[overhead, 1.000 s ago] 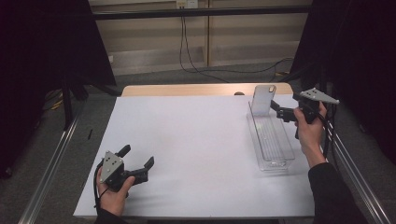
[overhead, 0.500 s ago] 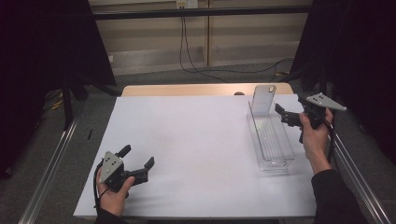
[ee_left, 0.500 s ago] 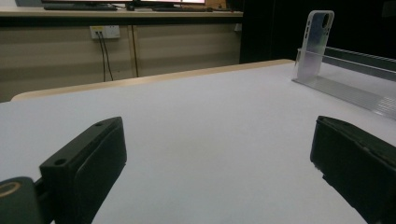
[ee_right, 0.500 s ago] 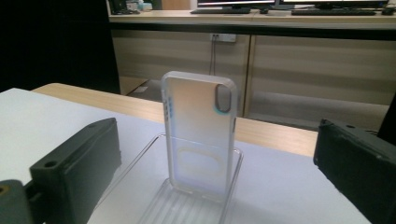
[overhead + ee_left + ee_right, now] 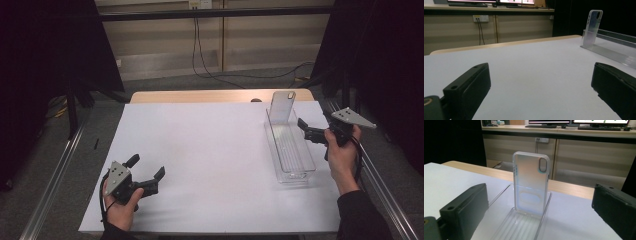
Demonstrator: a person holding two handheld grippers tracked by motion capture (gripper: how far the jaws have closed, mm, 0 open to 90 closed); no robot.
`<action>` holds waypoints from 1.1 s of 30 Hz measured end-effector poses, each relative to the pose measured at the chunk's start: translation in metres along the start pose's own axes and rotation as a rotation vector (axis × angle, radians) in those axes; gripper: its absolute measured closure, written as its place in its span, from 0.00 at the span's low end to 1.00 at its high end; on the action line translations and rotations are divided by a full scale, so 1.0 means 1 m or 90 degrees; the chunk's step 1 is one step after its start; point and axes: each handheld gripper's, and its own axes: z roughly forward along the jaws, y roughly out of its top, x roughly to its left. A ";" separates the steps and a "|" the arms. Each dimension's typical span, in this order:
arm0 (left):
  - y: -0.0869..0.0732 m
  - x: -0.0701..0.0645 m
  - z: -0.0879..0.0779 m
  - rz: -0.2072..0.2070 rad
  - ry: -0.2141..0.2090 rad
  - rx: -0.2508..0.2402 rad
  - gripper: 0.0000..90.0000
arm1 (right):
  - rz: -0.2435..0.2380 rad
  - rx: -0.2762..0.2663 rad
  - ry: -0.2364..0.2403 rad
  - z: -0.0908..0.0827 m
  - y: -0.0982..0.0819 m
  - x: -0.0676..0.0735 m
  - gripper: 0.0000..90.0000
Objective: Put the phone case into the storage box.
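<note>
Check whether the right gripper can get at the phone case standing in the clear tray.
Probably yes: the right gripper is open beside the tray, facing the phone case, with nothing between them.

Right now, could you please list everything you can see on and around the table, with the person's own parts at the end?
Phone case: one, clear with a pale rim, standing upright at the far end of the tray.
Tray: one, clear plastic, long and narrow, on the right side of the table.
Table: one, white top with a wooden strip along the far edge.
Wall socket: one, white, on the beige wall behind, with dark cables hanging from it.
Monitors: two, on the desk behind the table.
Left tongs: one, black, open and holding nothing, low over the near left of the table.
Right tongs: one, black, open and holding nothing, just right of the tray, pointing at the phone case.
</note>
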 end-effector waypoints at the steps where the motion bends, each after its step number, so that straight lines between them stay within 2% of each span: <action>1: -0.001 -0.001 0.000 -0.003 -0.001 0.001 0.03 | 0.006 0.001 0.003 -0.002 -0.001 0.000 0.00; 8: -0.002 -0.002 -0.001 -0.002 -0.001 0.007 0.03 | 0.018 -0.017 0.005 -0.017 -0.008 0.003 0.00; 12: -0.003 -0.003 -0.001 -0.008 0.002 0.005 0.03 | 0.019 -0.013 0.007 -0.023 -0.011 0.004 0.00; 33: -0.003 -0.005 -0.006 -0.005 0.004 0.004 0.04 | -0.009 -0.019 0.012 -0.054 -0.018 0.024 0.00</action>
